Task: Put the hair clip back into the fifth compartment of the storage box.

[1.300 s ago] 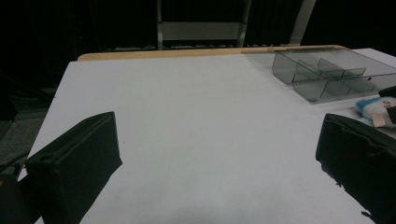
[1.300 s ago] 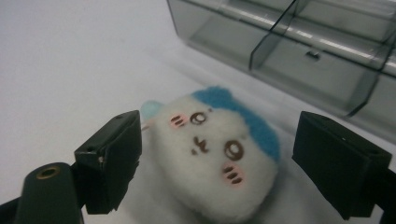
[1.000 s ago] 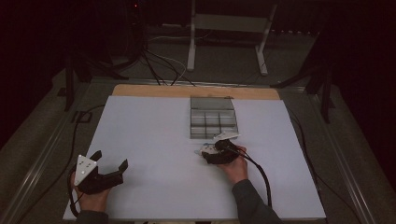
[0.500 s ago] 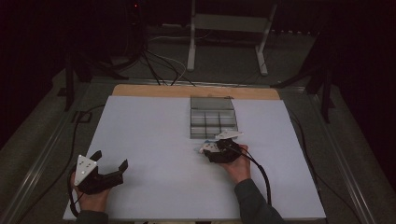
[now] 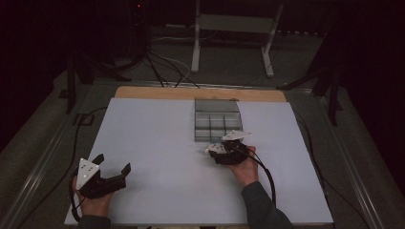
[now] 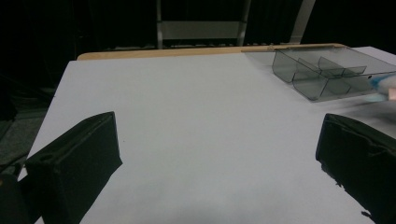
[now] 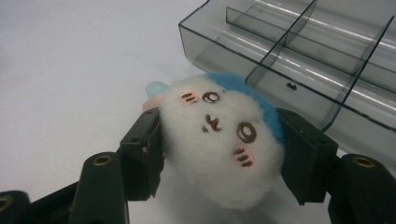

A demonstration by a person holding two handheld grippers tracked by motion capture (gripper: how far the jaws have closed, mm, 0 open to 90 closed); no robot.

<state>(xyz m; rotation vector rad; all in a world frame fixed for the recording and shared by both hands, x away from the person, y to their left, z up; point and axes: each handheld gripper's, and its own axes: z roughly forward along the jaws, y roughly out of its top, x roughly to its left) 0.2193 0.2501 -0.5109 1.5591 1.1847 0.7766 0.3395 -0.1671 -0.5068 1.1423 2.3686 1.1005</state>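
Fingers (image 7: 144,149) of the right gripper (image 7: 219,154) are clamping one white plush toy (image 7: 217,144) with a blue patch and an embroidered face; no readable writing on it. It's sitting low over the white worktop (image 5: 157,143), just beside the near edge of one clear divided tray (image 5: 217,119); compartment count unclear. Left gripper (image 5: 111,172) is resting near the worktop's front left, fingers spread wide, holding nothing. No labels or brands visible.
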